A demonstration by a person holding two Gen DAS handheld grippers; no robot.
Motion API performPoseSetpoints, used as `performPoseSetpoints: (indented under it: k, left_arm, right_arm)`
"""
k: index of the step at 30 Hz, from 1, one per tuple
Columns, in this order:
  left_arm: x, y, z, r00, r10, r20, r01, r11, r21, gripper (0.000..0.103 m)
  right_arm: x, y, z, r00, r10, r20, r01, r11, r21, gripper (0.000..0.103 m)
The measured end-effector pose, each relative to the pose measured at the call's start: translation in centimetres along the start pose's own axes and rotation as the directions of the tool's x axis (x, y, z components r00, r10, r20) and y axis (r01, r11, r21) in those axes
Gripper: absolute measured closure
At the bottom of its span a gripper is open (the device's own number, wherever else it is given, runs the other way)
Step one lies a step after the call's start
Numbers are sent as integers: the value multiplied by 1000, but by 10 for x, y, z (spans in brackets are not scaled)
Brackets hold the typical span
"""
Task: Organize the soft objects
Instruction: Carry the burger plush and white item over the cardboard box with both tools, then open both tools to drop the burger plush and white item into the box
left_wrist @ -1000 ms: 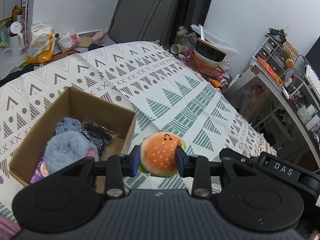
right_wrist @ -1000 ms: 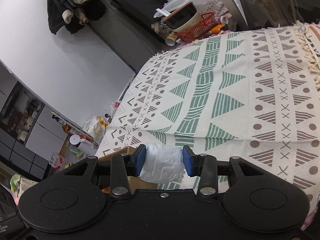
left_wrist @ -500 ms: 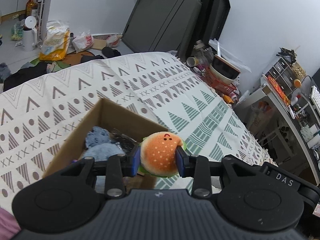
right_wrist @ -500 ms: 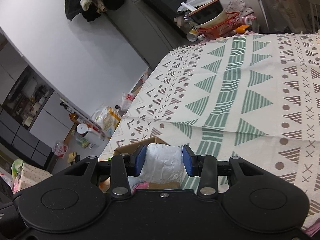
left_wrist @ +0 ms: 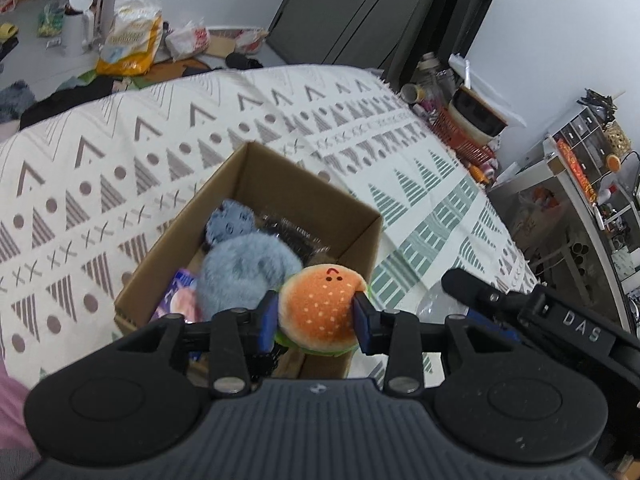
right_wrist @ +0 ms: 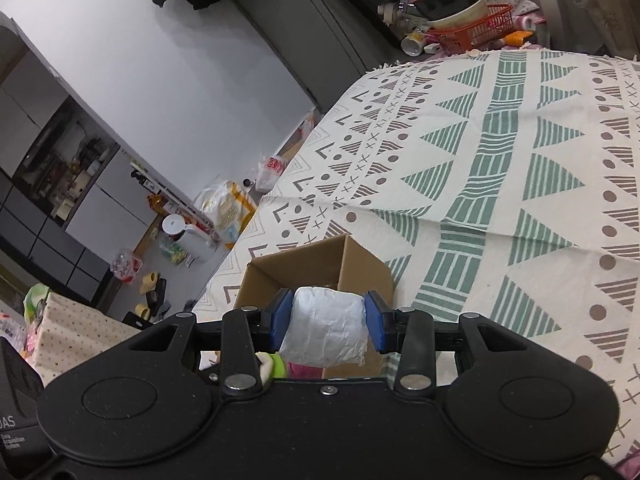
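My left gripper [left_wrist: 316,314] is shut on an orange burger plush [left_wrist: 322,306], held above the near right corner of an open cardboard box [left_wrist: 280,176]. Inside the box lie a fluffy grey-blue plush [left_wrist: 244,272], a smaller blue-grey one [left_wrist: 231,222], a dark crinkly packet [left_wrist: 292,234] and a pink-purple item [left_wrist: 180,298]. My right gripper [right_wrist: 327,322] is shut on a white soft packet [right_wrist: 326,326], hovering over the same box [right_wrist: 320,260]. The other gripper's black body [left_wrist: 520,308] shows at right in the left wrist view.
The box stands on a bed with a cream blanket patterned in green and brown triangles [right_wrist: 500,160]. Bags, a white kettle [left_wrist: 78,20] and clutter cover the floor beyond. An orange basket with bowls [right_wrist: 476,28] and a desk with shelves [left_wrist: 580,168] stand past the bed's far edge.
Both grippers have moved towards the box and now hang over it, each keeping hold of its object. The box sits closer and more central in both views.
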State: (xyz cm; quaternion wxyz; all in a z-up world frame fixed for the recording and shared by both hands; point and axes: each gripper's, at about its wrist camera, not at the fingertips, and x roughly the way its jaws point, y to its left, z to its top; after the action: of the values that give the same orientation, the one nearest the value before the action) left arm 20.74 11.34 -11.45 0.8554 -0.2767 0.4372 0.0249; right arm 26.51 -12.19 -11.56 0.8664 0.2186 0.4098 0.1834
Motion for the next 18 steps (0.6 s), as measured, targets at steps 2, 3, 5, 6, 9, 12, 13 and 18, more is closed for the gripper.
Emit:
performPoseSetpoints:
  k: [2, 3, 5, 6, 9, 12, 13, 18]
  left_arm:
    - [0, 2, -1, 1000, 6, -4, -6, 1000, -5, 64]
    - [0, 3, -2, 1000, -2, -7, 2, 1000, 2, 63]
    - [0, 5, -1, 1000, -13, -22, 13, 1000, -9, 60]
    - [1, 6, -1, 999, -11, -30, 11, 1000, -16, 60]
    - [3, 7, 0, 999, -9, -45, 9, 1000, -9, 58]
    - [4, 10, 0, 999, -6, -50, 5, 1000, -14, 55]
    - [4, 11, 1, 999, -6, -47, 6, 1000, -15, 55]
    - [5, 15, 6, 999, -17, -44, 16, 1000, -23, 54]
  right_arm:
    - [1, 2, -1, 1000, 0, 3, 0, 1000, -5, 64]
    - [2, 3, -1, 1000, 1, 4, -1, 1000, -7, 64]
    - [4, 5, -1, 1000, -1, 7, 1, 1000, -10, 64]
    - [5, 5, -1, 1000, 0, 8, 0, 1000, -11, 64]
    - [8, 6, -1, 1000, 2, 7, -2, 1000, -12, 64]
    - [11, 9, -1, 1000, 6, 8, -6, 1000, -16, 64]
    - [13, 9, -1, 1000, 8, 9, -8, 1000, -18, 64]
    - [23, 12, 0, 1000, 13, 13, -13, 1000, -23, 64]
